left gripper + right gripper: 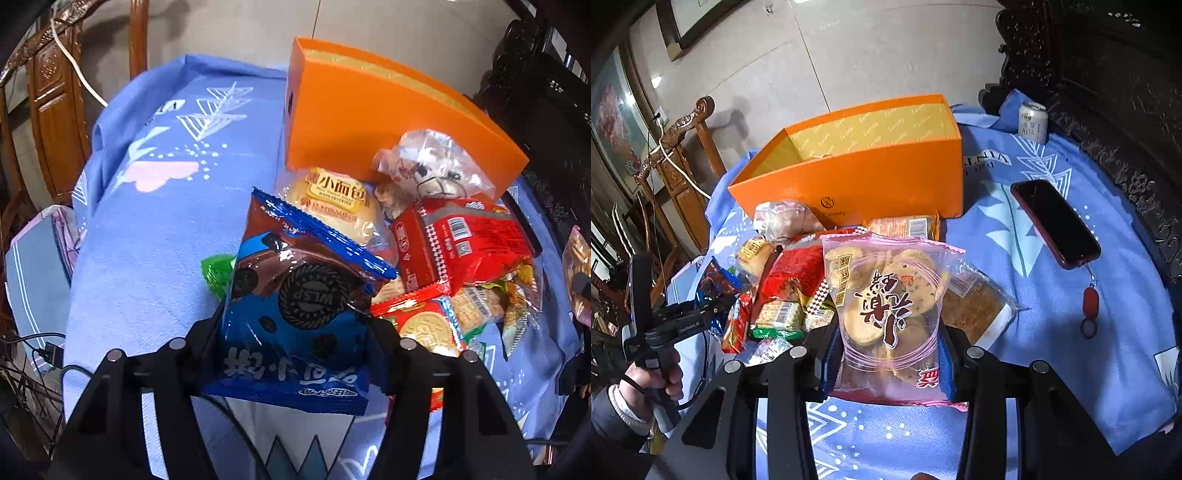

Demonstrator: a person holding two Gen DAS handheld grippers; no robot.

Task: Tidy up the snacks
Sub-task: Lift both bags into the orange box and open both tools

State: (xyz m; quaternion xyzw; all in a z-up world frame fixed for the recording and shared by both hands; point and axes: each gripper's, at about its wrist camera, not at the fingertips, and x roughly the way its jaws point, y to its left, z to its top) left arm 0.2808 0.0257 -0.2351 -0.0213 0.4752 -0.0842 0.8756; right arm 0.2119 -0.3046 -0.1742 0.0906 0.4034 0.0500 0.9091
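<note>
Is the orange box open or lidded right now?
Open. The orange box shows its yellow lining with no lid on top; its floor is hidden, so contents cannot be told.

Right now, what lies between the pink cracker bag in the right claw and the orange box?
In the right wrist view, an orange-wrapped snack pack lies against the orange box, just behind the pink cracker bag; no bare cloth shows there.

The blue packet (pixel 295 317) is glossy plastic film with bright reflections. The pink bag (pixel 890 306) is clear, shiny plastic. The orange box (pixel 864 181) looks like matt, smooth cardboard. The cloth (pixel 166 236) is soft, matt fabric. The chair (pixel 683 147) is polished carved wood. The phone (pixel 1054 221) has a glossy screen.
</note>
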